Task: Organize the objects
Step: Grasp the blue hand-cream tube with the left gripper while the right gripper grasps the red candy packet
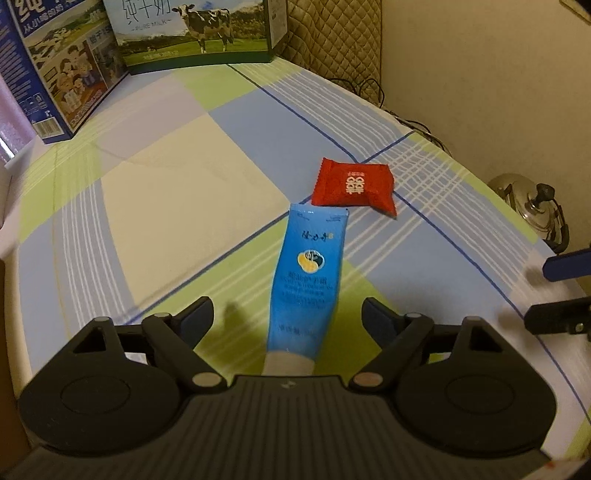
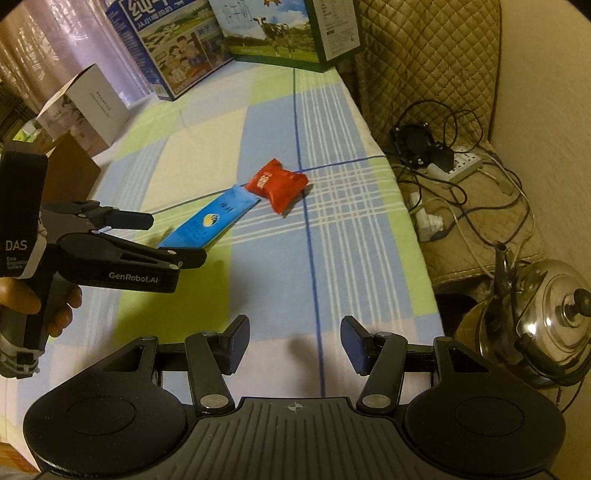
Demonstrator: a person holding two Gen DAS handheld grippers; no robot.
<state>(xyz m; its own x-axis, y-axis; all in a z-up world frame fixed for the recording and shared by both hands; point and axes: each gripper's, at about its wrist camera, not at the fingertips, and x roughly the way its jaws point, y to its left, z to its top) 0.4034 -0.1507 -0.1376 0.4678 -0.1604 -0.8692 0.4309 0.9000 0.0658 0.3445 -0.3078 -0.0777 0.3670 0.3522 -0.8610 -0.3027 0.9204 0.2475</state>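
I hold my left gripper (image 1: 288,317) above the blue tube (image 1: 308,280), which lies flat on the checked cloth of the tabletop (image 1: 155,192). The jaws stand wide open, one on each side of the lower part of the tube, and they do not touch it. The cap end of the tube points toward me, and its flat end is just beside the red packet (image 1: 352,186); whether the two touch I cannot tell.

In the right wrist view I see the left gripper (image 2: 179,238) from the side, in a hand (image 2: 35,299), over the near end of the tube (image 2: 207,223). My right gripper (image 2: 295,345) hangs over bare cloth, near the blue line, well apart from the tube and the packet (image 2: 277,184). Its jaws are partly open and hold nothing.

Two milk cartons (image 1: 192,33) stand at the far edge of the tabletop. A steel kettle (image 2: 532,325) stands to the right, below the tabletop edge.
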